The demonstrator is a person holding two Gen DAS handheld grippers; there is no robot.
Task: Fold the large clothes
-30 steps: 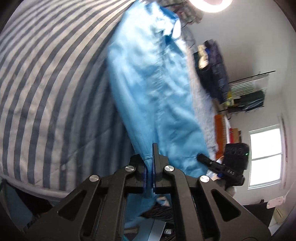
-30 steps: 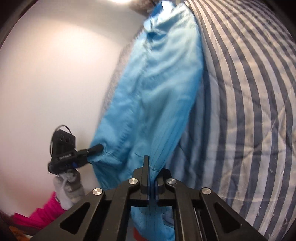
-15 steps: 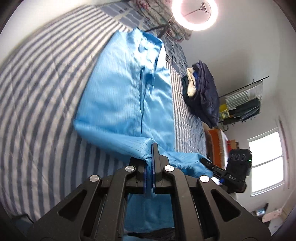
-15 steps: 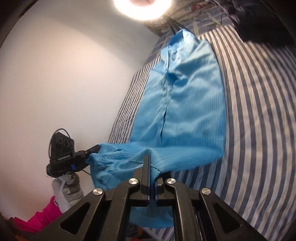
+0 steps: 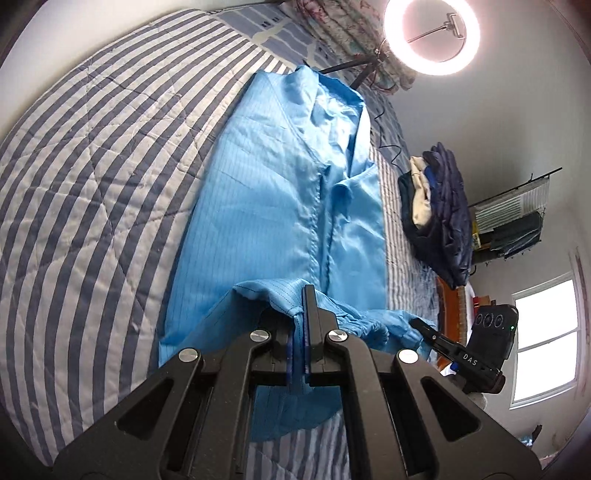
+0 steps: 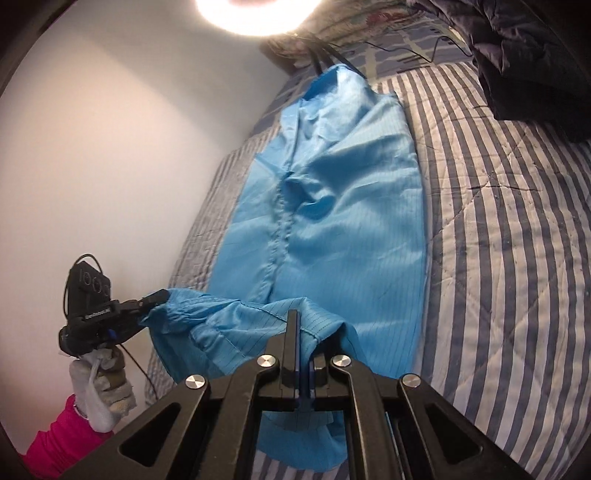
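A large light-blue garment lies lengthwise on the striped bed, collar at the far end; it also shows in the right wrist view. My left gripper is shut on one corner of its near hem. My right gripper is shut on the other hem corner. Both hold the hem lifted above the garment's lower part, with cloth hanging below the jaws. The right gripper shows in the left wrist view, and the left gripper shows in the right wrist view.
The blue-and-white striped quilt covers the bed. A pile of dark clothes lies on its right side, also in the right wrist view. A ring light stands at the head. A white wall runs along the left.
Both grippers have carried the hem up and forward over the bed. The garment, earlier hanging over the bed edge, now lies on the quilt with its near end lifted.
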